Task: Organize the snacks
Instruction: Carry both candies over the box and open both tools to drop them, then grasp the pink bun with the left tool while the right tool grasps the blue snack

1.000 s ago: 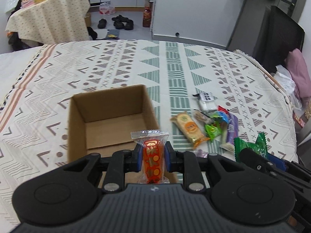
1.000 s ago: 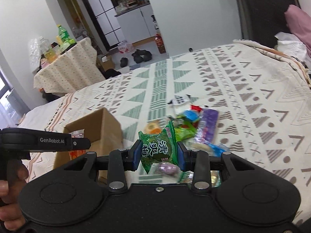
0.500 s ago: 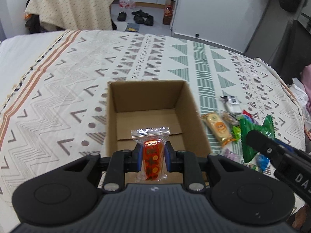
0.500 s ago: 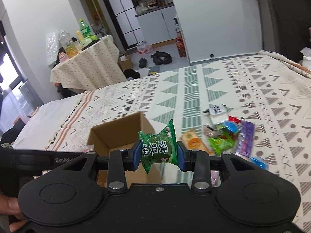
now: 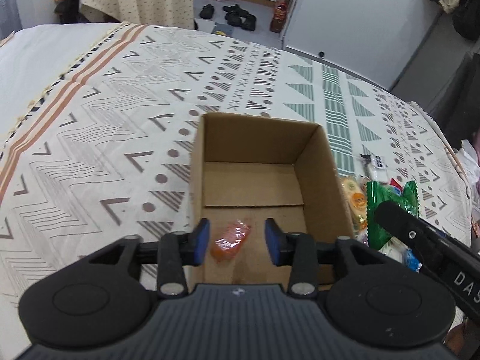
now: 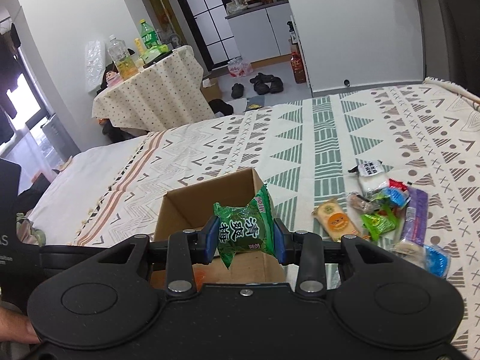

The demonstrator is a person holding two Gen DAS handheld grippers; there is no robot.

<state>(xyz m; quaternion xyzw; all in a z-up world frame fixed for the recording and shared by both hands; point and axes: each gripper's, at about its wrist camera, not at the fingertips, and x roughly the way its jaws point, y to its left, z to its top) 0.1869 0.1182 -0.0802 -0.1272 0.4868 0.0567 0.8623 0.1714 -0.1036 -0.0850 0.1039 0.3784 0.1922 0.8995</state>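
Note:
An open cardboard box stands on the patterned bedspread. My left gripper hangs over its near end with its jaws opening. The small orange snack packet lies below on the box floor, free of both pads. My right gripper is shut on a green snack packet with white characters, just above the box's near right corner. In the left wrist view that green packet and the right gripper's black body show at the right, beside the box.
A pile of several loose snacks lies on the bedspread right of the box, among them an orange-printed biscuit pack and a purple pack. A cloth-covered table with bottles and shoes stand beyond the bed.
The left gripper moved over the box, opened and let the orange packet drop onto the box floor. The right gripper carried the green packet leftwards to the box.

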